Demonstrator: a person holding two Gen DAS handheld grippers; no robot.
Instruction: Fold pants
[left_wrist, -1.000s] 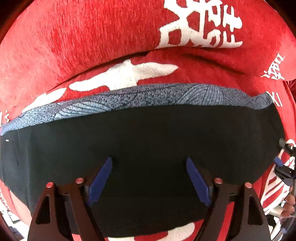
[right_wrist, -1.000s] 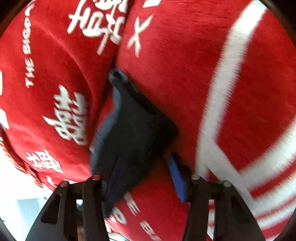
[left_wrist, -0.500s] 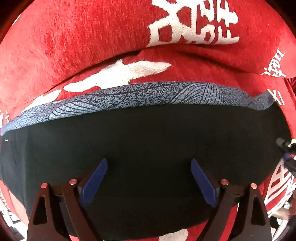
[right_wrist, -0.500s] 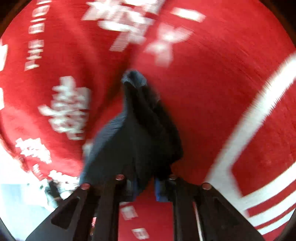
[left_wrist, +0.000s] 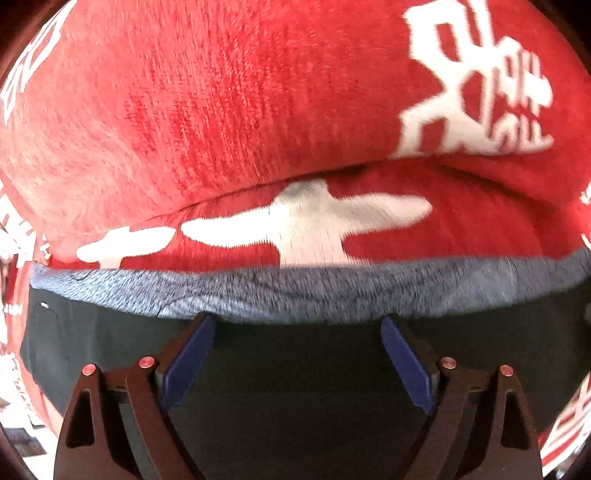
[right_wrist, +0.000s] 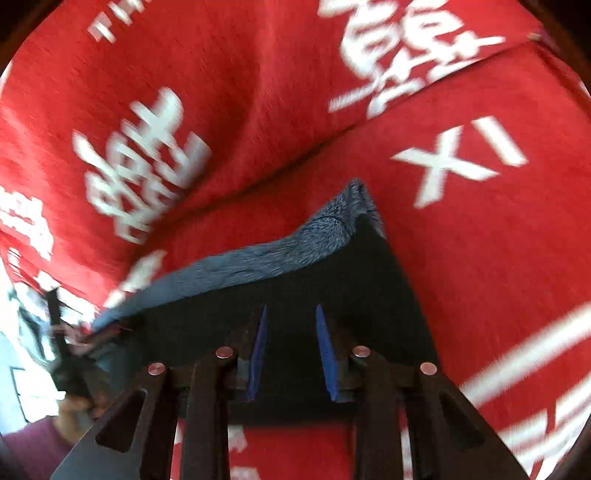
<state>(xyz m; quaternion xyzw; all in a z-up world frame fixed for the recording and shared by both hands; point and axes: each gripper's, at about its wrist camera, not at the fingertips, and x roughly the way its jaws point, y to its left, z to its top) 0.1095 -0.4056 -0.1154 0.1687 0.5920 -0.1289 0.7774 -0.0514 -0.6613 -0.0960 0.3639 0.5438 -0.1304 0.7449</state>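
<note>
The pants (left_wrist: 295, 369) are black with a grey-blue patterned band (left_wrist: 314, 291) along the far edge; they lie folded flat on a red cover. My left gripper (left_wrist: 297, 325) is open, its blue pads spread wide just above the black cloth near the band. In the right wrist view the pants (right_wrist: 369, 295) show as a dark fold with the grey band (right_wrist: 277, 262) running to a far corner. My right gripper (right_wrist: 290, 314) is over the black cloth with a narrow gap between its blue pads and nothing between them.
The red plush cover (left_wrist: 221, 110) with white lettering lies over a seat and a backrest, with a crease (right_wrist: 295, 155) between them beyond the pants. The other gripper and a hand (right_wrist: 70, 369) show at the left edge of the right wrist view.
My right gripper let go of the bunched pant cloth, which now lies flat. My left gripper moved forward toward the grey band, still open.
</note>
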